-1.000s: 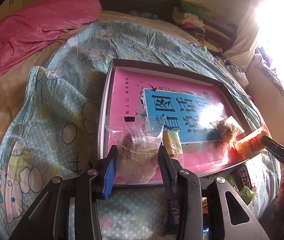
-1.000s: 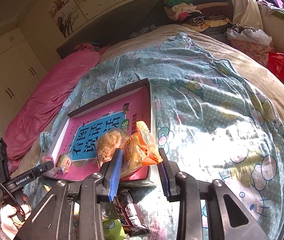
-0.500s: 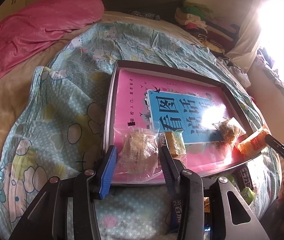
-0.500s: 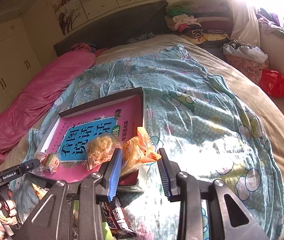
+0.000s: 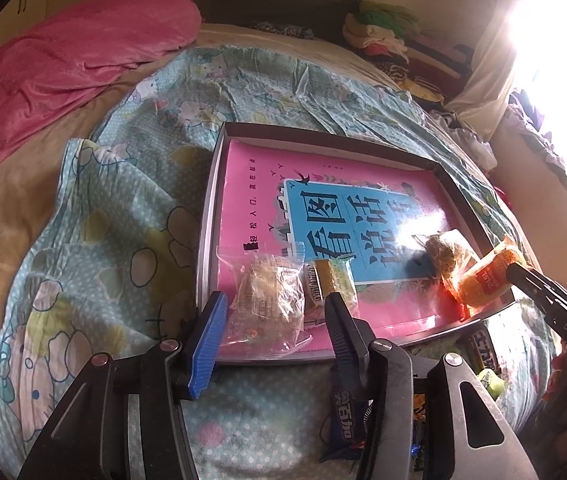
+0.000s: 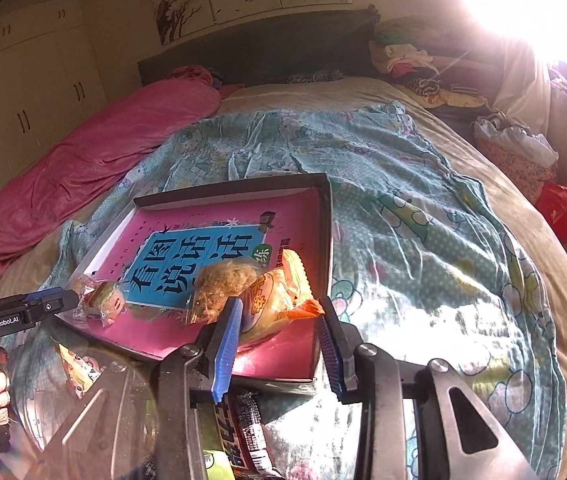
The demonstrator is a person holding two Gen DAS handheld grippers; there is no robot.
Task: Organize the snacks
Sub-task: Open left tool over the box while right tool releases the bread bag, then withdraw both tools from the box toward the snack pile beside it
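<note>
Loose snack pkts [image 5: 343, 424] beside tray [image 5: 208, 240]

"GenRobot.AI" marks the left gripper [image 6: 49, 304]; the pink book [image 6: 211, 256] reads "看图说话".

Harsh window glare upper right, washed-out haze, fisheye warp w/ dark corners

Each fisheye camera sits just behind its own tool and looks steeply down along it, close over the bed [image 5: 131, 208]. The left view faces the tray's [image 5: 208, 216] near left corner, the right view its near right corner. Both share the tray.
</note>
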